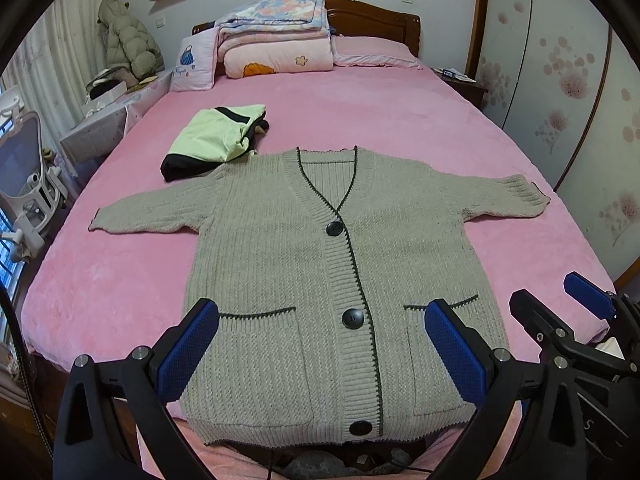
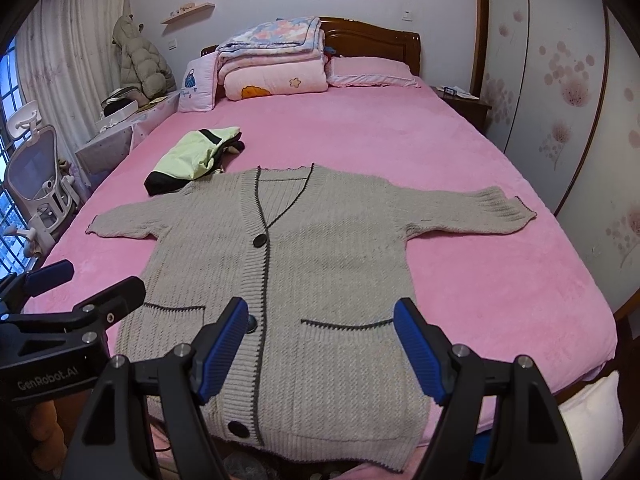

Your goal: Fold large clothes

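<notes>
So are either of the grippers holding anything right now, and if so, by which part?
Nothing is held. The left gripper and the right gripper both hover open above the lower part of the grey cardigan, which lies spread flat on the pink bed.

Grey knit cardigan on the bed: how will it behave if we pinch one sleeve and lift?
The cardigan looks like a thick, loose knit lying limp, so it will likely drape and stretch rather than hold shape. Spread flat on the plush pink bedspread, it probably drags instead of sliding. It is buttoned, so the fronts should lift together. Both grippers hover open.
</notes>
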`<act>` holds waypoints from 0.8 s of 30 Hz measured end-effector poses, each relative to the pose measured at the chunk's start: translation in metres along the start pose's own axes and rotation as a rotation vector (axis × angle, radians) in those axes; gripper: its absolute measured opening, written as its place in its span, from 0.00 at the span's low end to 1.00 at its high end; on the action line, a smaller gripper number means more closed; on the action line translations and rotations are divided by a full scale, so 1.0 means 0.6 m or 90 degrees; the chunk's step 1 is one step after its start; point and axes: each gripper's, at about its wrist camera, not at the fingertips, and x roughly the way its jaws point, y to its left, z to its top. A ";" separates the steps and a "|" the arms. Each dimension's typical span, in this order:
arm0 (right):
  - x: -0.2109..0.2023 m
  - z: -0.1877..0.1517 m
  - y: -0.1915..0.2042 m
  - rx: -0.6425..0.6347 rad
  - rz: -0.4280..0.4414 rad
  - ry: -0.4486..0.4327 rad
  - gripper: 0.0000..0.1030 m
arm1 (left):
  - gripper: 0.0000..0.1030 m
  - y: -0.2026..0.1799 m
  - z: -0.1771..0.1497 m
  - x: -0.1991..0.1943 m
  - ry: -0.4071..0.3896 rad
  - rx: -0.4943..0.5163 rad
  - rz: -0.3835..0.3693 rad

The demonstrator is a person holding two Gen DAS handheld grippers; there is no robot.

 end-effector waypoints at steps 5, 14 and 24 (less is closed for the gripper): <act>0.001 0.004 -0.008 -0.004 0.002 -0.002 0.74 | 0.99 -0.008 0.003 -0.002 0.003 -0.001 0.003; 0.002 0.012 -0.024 -0.017 0.001 -0.016 0.74 | 0.99 -0.021 0.015 0.004 0.008 0.006 0.012; -0.007 0.039 -0.089 0.007 -0.006 -0.037 0.74 | 0.99 -0.059 0.069 -0.002 -0.020 0.018 0.007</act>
